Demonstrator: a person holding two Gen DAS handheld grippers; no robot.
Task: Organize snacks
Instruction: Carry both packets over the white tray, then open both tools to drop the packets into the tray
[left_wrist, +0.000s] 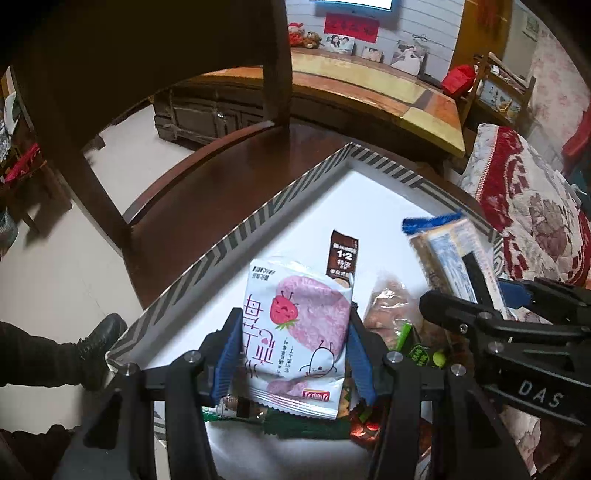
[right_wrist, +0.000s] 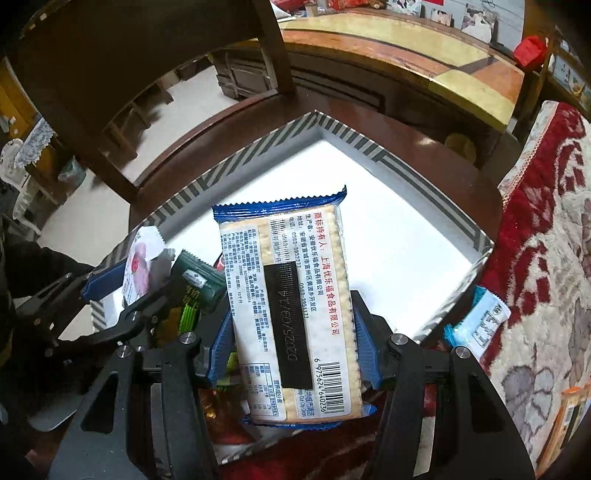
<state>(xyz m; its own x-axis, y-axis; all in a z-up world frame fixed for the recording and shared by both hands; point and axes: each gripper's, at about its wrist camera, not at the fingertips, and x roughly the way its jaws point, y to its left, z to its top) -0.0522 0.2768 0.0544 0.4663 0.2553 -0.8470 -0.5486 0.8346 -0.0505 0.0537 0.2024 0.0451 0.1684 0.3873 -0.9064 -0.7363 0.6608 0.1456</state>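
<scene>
My left gripper (left_wrist: 293, 332) is shut on a white and pink strawberry snack packet (left_wrist: 295, 332), held above a shallow white box with a striped rim (left_wrist: 236, 236). A brown coffee stick sachet (left_wrist: 341, 258) lies on the box floor just beyond the packet. My right gripper (right_wrist: 293, 332) is shut on a cracker pack with blue ends (right_wrist: 291, 310), held over the same striped box (right_wrist: 258, 147). In the left wrist view the right gripper (left_wrist: 509, 295) and its cracker pack (left_wrist: 447, 258) hang at the right. Seen from the right wrist, the left gripper (right_wrist: 125, 284) holds its strawberry packet (right_wrist: 142, 266) at the left.
The box rests on a dark wooden chair seat (left_wrist: 207, 184). Loose snacks pile up near the box's near edge: a green wrapper (right_wrist: 199, 280), a bag of brown snacks (left_wrist: 391, 306), a blue and white packet (right_wrist: 480, 321). A red floral cushion (right_wrist: 546, 258) lies right. A person's black shoe (left_wrist: 99, 339) stands at the left.
</scene>
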